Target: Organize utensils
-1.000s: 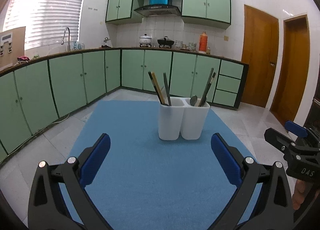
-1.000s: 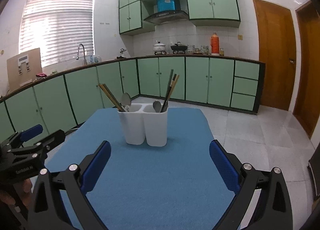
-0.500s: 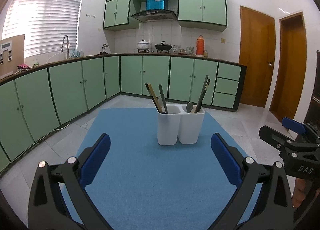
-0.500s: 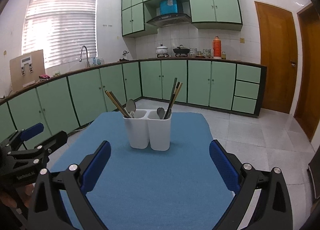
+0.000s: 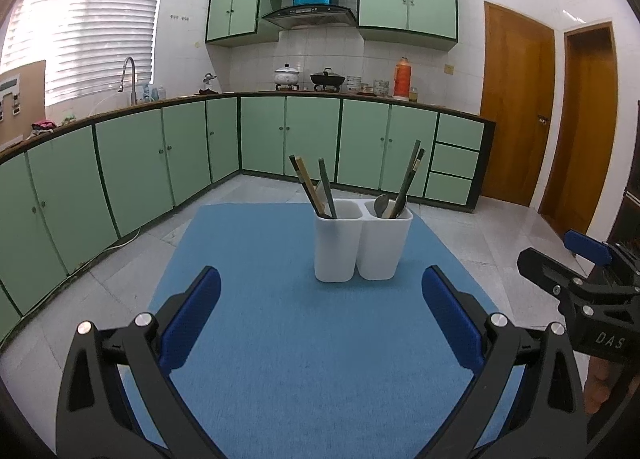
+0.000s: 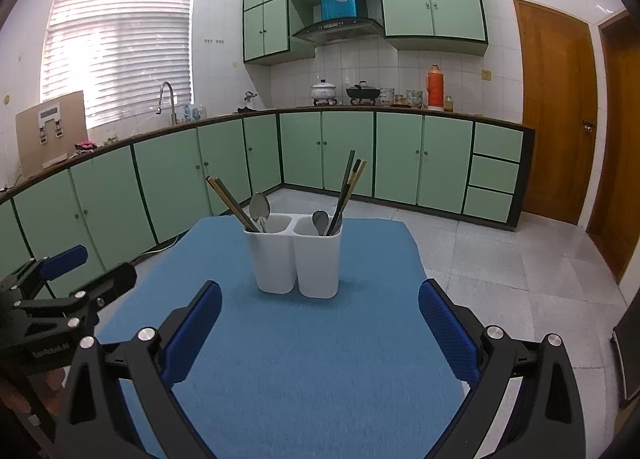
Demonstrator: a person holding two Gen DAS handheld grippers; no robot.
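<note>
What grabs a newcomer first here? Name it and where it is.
The white holder stands mid-mat, chopsticks and a spoon sticking up from its two cups. Both claws, left and right, are open and empty in front of it. Green cabinets wrap the room behind.

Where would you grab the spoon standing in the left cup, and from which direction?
Take the spoon by its bowl and neck, the only part above the rim of the white holder. Come from above, probably pinching the bowl's flat faces. It stands nearly upright, and the chopsticks lean away to its left, so the top is free.
</note>
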